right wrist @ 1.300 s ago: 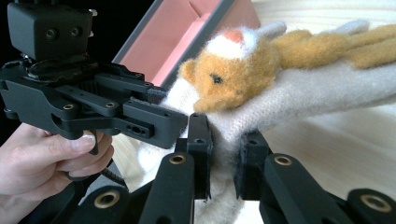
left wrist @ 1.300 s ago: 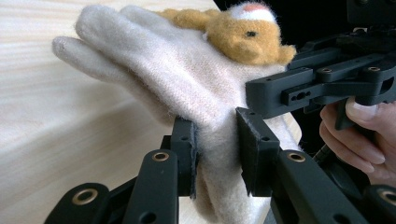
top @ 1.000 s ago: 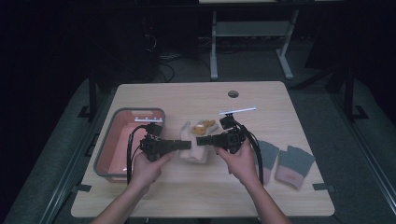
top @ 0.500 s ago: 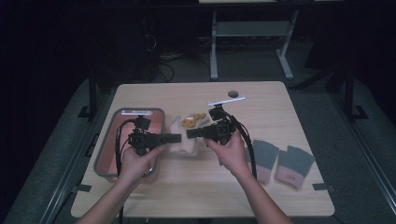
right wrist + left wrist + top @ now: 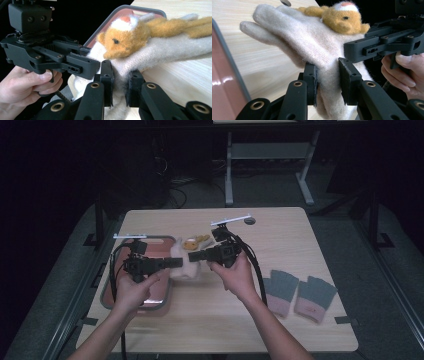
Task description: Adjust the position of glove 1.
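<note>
Cream glove (image 5: 184, 265) hangs between both grippers, fingers clenched on its cuff, its long axis pointing away across the desk (image 5: 280, 315).

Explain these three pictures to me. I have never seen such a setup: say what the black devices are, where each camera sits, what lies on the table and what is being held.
A person holds a black hand tool in each hand, each ending in a two-jaw claw. One camera looks down from above; the other two ride on the tools and look along their jaws. The left claw and the right claw are both shut on one cream glove with an orange toy animal on its back, held above the table. On the table lie a red tray at the left and a pair of grey gloves at the right.
</note>
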Tool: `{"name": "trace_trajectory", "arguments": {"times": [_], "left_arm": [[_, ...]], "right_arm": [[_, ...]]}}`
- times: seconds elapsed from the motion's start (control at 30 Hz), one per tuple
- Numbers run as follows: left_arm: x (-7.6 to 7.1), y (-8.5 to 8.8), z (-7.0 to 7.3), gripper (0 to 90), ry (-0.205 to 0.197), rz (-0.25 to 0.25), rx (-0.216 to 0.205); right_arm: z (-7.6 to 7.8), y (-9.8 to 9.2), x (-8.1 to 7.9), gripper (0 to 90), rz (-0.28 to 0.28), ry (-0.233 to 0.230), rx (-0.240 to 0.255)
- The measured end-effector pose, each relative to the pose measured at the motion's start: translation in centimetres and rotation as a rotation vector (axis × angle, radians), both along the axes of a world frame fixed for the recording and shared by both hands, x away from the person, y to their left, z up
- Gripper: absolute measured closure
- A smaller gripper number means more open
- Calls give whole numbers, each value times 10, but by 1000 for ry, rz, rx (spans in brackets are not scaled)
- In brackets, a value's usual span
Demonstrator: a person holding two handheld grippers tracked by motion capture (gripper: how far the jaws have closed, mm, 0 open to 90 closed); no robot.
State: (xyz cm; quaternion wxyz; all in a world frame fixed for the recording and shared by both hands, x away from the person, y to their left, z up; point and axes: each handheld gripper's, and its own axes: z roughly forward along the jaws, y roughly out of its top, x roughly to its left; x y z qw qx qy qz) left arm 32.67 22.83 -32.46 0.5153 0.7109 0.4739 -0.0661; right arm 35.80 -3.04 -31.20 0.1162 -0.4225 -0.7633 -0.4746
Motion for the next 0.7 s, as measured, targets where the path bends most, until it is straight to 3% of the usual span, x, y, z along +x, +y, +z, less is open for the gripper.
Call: {"name": "trace_trajectory", "arguments": {"times": [0.3,0.7], "left_arm": [[0,16,4,695,-3,23,-1],[-2,46,10,695,-5,68,5]], "right_arm": [[4,17,6,792,26,-2,0],[6,46,15,792,53,19,35]]}}
